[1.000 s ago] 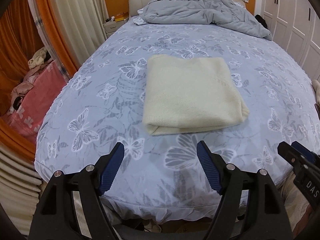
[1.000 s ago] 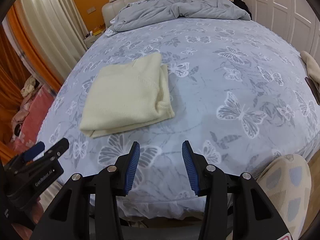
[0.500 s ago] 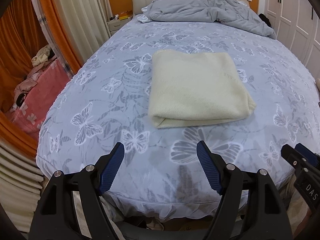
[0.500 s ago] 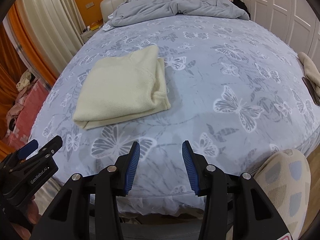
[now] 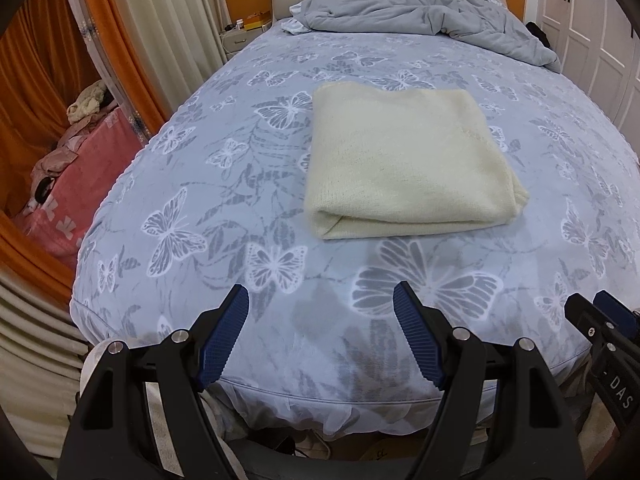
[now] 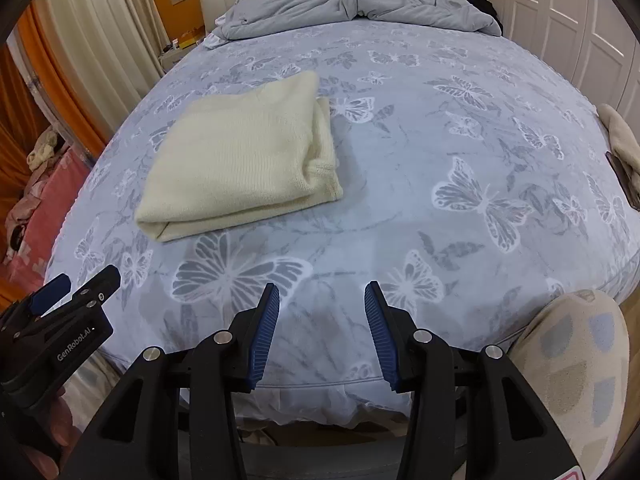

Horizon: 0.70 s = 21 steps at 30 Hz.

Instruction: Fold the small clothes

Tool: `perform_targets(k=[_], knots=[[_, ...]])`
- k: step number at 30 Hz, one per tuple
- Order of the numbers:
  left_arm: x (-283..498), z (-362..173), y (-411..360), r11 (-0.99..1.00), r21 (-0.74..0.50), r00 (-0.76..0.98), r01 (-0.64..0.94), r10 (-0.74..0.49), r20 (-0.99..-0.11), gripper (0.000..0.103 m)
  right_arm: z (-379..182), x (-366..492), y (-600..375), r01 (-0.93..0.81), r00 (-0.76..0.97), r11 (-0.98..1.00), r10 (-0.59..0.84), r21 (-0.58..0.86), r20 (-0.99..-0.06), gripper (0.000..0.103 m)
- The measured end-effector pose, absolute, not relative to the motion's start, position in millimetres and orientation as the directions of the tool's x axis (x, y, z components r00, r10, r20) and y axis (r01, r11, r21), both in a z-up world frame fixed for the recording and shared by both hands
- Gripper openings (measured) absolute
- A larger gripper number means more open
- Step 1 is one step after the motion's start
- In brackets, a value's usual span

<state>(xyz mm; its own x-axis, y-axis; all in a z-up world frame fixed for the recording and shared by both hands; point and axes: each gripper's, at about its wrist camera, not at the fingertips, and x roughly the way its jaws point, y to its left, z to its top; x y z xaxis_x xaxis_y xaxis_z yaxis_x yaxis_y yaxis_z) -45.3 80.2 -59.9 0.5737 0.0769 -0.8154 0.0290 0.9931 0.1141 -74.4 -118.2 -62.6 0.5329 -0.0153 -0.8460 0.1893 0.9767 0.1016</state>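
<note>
A cream knitted garment (image 5: 404,160) lies folded into a neat rectangle on the butterfly-print bed sheet (image 5: 224,208); it also shows in the right wrist view (image 6: 244,156). My left gripper (image 5: 320,300) is open and empty, over the bed's near edge, short of the garment. My right gripper (image 6: 322,292) is open and empty, over the near edge to the right of the garment. Each gripper shows at the side of the other's view: the right one (image 5: 600,320) and the left one (image 6: 76,284).
A rumpled grey duvet (image 5: 420,8) lies at the headboard end. Another light cloth (image 6: 622,140) lies at the bed's right edge. A pink pile (image 5: 68,176) and orange curtains stand left of the bed. White wardrobe doors (image 6: 560,20) stand on the right.
Both grippers have drawn slightly nearer and lower toward the bed; the folded garment sits a little closer in both views. Both stay open and the garment has not moved.
</note>
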Motion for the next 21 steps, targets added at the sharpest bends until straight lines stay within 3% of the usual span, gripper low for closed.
perform_targets(k=[15,16,18,21], knots=[[-42.1,-67.6,84.8,0.994,0.113,0.555,0.011,0.088,-0.827,0.073,-60.8,-66.7,-107.9,0.185,0.535,0.978,-0.016,0.098,-0.845,0.045],[-40.4,-65.7,88.5,0.996,0.084,0.552,0.012,0.064,-0.831,0.073,-57.2,-63.5,-109.3,0.181,0.544,0.978,-0.014,0.101,-0.839,0.048],[-34.7,-63.6,97.5,0.999,0.032,0.546,0.003,0.025,-0.837,0.079,-53.6,-52.3,-117.7,0.172,0.559,0.979,-0.004,0.111,-0.829,0.065],[-16.4,-66.2,116.0,0.998,-0.048,0.536,-0.036,-0.021,-0.844,0.084,-66.7,-22.0,-136.9,0.193,0.528,0.967,0.04,0.165,-0.848,0.067]])
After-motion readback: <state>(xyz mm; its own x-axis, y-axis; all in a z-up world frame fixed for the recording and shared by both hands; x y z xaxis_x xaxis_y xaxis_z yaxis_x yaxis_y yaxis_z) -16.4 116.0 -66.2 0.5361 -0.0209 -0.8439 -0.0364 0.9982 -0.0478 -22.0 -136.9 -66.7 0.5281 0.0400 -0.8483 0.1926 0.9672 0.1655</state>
